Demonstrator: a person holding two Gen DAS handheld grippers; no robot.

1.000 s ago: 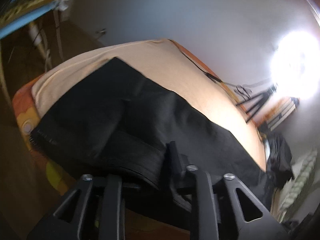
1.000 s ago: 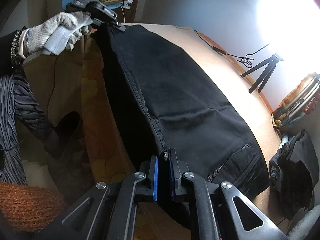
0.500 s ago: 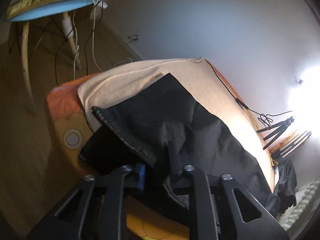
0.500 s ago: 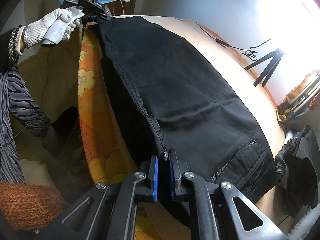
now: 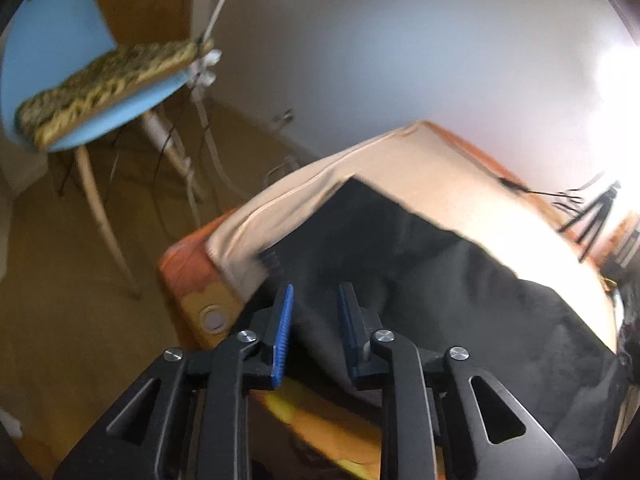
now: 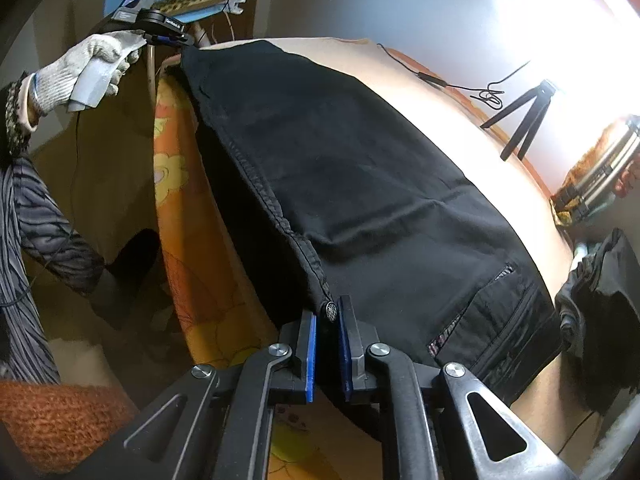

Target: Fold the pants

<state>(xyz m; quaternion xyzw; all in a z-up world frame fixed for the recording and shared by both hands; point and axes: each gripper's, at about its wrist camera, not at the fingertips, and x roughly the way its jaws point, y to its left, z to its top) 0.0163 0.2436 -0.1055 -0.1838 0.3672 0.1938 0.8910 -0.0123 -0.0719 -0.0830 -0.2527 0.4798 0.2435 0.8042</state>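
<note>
On my left wrist view, the left gripper (image 5: 314,332) has its blue-padded fingers (image 5: 283,336) parting, black cloth of the pants (image 5: 460,292) loose between them and not pressed, at the bed (image 5: 460,172) corner nearest the blue chair (image 5: 52,48). On my right wrist view, the right gripper (image 6: 327,350) has its fingers clamped on the pants (image 6: 360,168) at the waist, beside the metal button (image 6: 330,311), while the pants lie stretched along the bed (image 6: 432,92) edge toward my gloved left hand (image 6: 86,70), far from the tripod (image 6: 524,116).
</note>
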